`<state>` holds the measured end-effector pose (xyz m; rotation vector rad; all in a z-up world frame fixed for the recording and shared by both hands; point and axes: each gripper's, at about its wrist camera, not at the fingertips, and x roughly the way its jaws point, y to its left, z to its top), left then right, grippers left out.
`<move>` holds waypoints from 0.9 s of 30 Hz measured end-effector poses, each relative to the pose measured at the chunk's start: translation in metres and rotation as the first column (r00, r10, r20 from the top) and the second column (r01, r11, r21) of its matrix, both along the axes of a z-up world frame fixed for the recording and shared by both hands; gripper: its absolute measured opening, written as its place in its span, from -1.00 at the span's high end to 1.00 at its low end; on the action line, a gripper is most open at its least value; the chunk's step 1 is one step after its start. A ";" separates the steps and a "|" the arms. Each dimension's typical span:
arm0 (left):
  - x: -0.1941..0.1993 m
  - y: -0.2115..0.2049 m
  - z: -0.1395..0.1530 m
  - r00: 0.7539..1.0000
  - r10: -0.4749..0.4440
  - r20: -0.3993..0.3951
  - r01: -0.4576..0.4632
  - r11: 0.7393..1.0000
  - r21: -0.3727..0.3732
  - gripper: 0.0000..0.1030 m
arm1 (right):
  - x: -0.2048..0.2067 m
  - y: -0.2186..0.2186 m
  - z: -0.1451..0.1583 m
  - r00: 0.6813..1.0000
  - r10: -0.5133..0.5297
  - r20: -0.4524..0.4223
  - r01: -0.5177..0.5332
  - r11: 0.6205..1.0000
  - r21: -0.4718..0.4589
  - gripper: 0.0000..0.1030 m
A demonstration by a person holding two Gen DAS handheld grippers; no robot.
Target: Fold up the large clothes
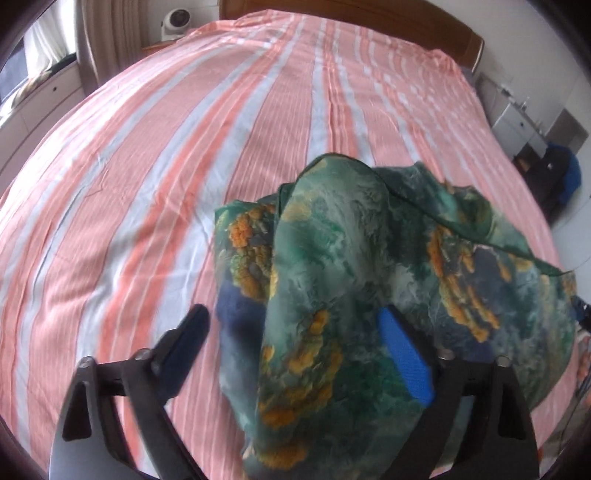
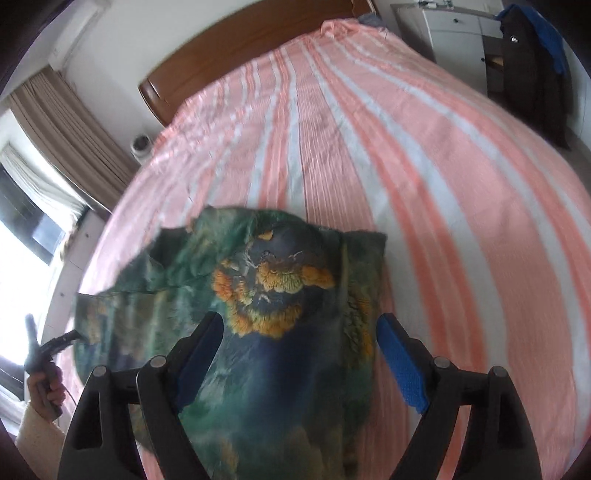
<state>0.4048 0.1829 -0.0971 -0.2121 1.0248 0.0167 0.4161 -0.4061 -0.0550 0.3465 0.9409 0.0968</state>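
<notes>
I see the green printed garment (image 2: 280,295) bunched between both released hand-held grippers (image 1: 295,339) (image 2: 303,350), on the bed (image 1: 147,184).

A striped sheet (image 2: 424,155) is covering the bed; behind it a wooden headboard (image 2: 236,55) is standing against white wall, curtains (image 2: 70,136) hanging left, a cabinet (image 2: 454,33) right.

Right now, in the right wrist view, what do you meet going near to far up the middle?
Right gripper, jaws apart → green patterned garment → pink striped bedsheet → wooden headboard.
</notes>
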 end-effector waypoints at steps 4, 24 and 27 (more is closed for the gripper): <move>-0.015 -0.006 0.010 0.999 -0.023 0.038 0.020 0.996 0.086 0.74 | 0.005 0.030 -0.010 0.999 0.053 0.001 -0.052 0.991 -0.126 0.64; 0.094 0.004 -0.017 0.979 0.043 0.200 -0.080 0.980 0.181 0.77 | 0.117 0.073 0.009 0.974 0.015 0.226 0.076 0.918 -0.389 0.70; 0.075 0.006 -0.049 0.970 0.050 0.239 -0.082 0.988 0.127 0.74 | 0.128 0.049 -0.069 0.995 -0.051 0.081 0.070 0.963 -0.260 0.54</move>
